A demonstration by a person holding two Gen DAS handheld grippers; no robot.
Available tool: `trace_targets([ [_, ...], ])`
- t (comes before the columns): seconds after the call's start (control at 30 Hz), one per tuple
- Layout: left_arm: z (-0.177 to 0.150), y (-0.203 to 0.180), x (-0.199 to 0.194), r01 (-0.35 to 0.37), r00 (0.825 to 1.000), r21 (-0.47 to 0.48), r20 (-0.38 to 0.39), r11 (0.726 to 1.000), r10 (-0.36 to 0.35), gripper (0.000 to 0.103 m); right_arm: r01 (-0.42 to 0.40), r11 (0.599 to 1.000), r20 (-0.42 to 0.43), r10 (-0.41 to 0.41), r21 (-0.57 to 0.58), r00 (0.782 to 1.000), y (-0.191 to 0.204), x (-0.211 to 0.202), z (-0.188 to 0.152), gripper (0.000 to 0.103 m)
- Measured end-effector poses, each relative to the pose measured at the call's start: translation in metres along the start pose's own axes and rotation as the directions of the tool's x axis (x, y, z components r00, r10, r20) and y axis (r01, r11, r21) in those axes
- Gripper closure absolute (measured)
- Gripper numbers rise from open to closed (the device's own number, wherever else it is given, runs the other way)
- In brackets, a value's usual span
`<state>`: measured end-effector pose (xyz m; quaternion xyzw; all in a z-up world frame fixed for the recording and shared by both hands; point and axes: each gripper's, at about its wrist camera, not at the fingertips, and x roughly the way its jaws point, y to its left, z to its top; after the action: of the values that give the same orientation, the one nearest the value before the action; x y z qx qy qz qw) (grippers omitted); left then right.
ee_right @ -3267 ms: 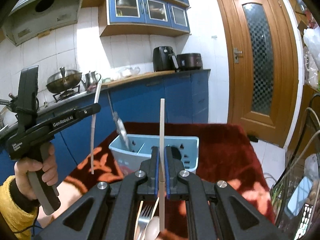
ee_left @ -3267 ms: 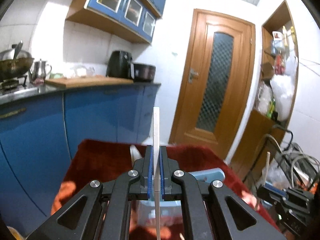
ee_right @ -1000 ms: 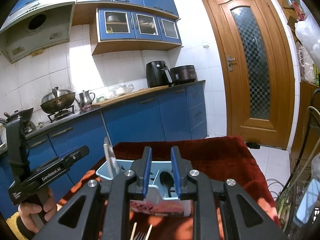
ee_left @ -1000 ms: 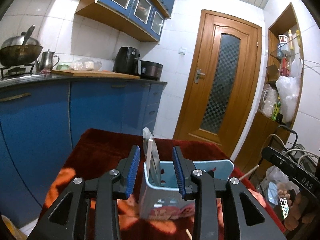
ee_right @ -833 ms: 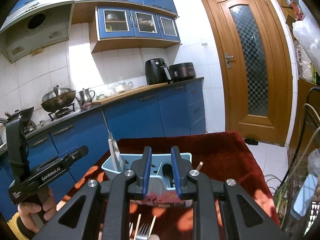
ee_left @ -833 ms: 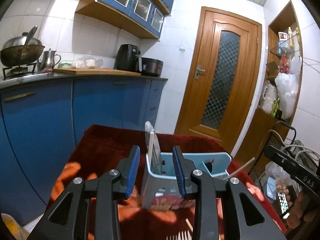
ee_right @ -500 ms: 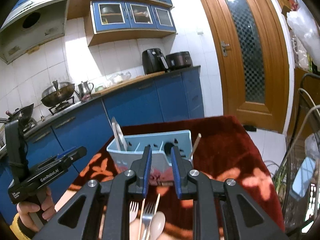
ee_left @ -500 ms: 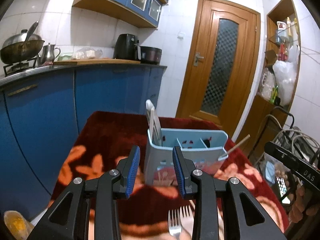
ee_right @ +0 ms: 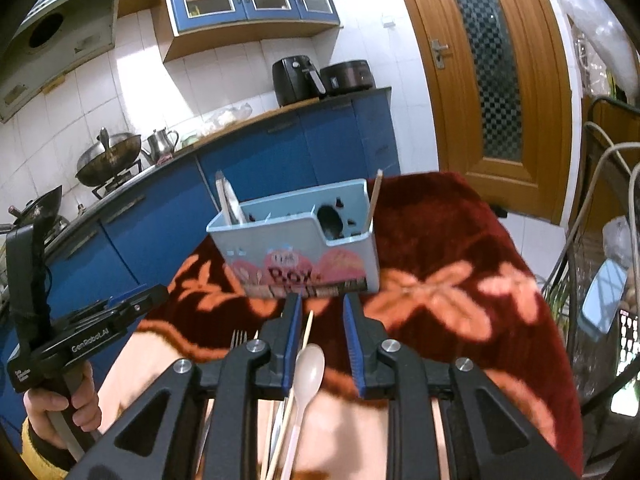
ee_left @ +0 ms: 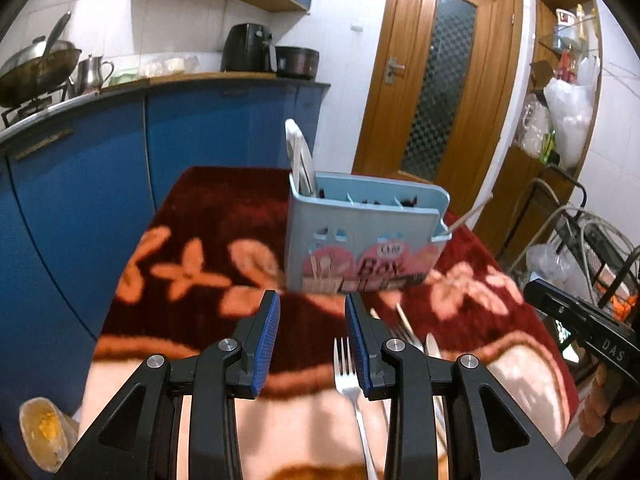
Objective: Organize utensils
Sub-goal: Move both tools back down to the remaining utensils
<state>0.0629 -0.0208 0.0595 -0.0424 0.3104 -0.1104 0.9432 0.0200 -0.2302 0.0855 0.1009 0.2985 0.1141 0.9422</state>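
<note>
Both grippers empty now & tipped down toward the loose cutlery on the red flowered cloth (ee_left: 224, 216). Left gripper (ee_left: 312, 338) has jaws apart, nothing between the pads; a fork (ee_left: 347, 376) lies just under and beside its right-hand finger. Right gripper (ee_right: 320, 342) also parted, narrower gap, nothing pinched; the pale spoon (ee_right: 309, 366) lies on the cloth below that gap, with a chopstick (ee_right: 298, 364) just beside it.

The blue holder (ee_left: 360, 248) stands upright further back on the cloth, white handles already in its left-end slot, one stick leaning at the right end.

Next pick, I'd judge: right side goes for the spoon. Best bet is to grab the thin handle, not the bowl, & keep the chopstick out of the pinch, since they lie v. close. Left should centre on the fork's neck; the tines sit off to one side of the gap for now.

View diffs: left cam shows the fork full on, plus more cutlery right of its finger. Right cam shows the spoon, chopstick, a dark spoon-like shape in the holder's right slot, and the hand (ee_right: 60, 408) w/ yellow cuff holding the left tool.
</note>
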Motion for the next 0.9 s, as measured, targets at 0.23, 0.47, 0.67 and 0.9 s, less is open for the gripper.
trace_targets([
  [0.23,-0.018,-0.004,0.006,0.014,0.996,0.007,-0.084,1.0,-0.013,0.069,-0.006,1.0,-0.041,0.007,0.019,0.999,-0.001,-0.002,-0.021,0.077],
  [0.47,-0.031,-0.004,0.026,0.017,0.981,-0.013,-0.193,1.0,-0.019,0.069,0.007,0.999,-0.084,-0.004,0.031,0.996,-0.007,0.002,-0.035,0.077],
  [0.67,-0.041,-0.006,0.045,0.035,0.956,-0.027,-0.29,0.999,-0.041,0.069,0.014,0.998,-0.098,-0.008,0.054,0.995,-0.015,0.002,-0.042,0.076],
  [0.9,-0.046,-0.013,0.062,0.096,0.918,-0.031,-0.384,0.995,-0.1,0.072,0.018,0.997,-0.118,-0.009,0.073,0.993,-0.023,0.005,-0.047,0.076],
])
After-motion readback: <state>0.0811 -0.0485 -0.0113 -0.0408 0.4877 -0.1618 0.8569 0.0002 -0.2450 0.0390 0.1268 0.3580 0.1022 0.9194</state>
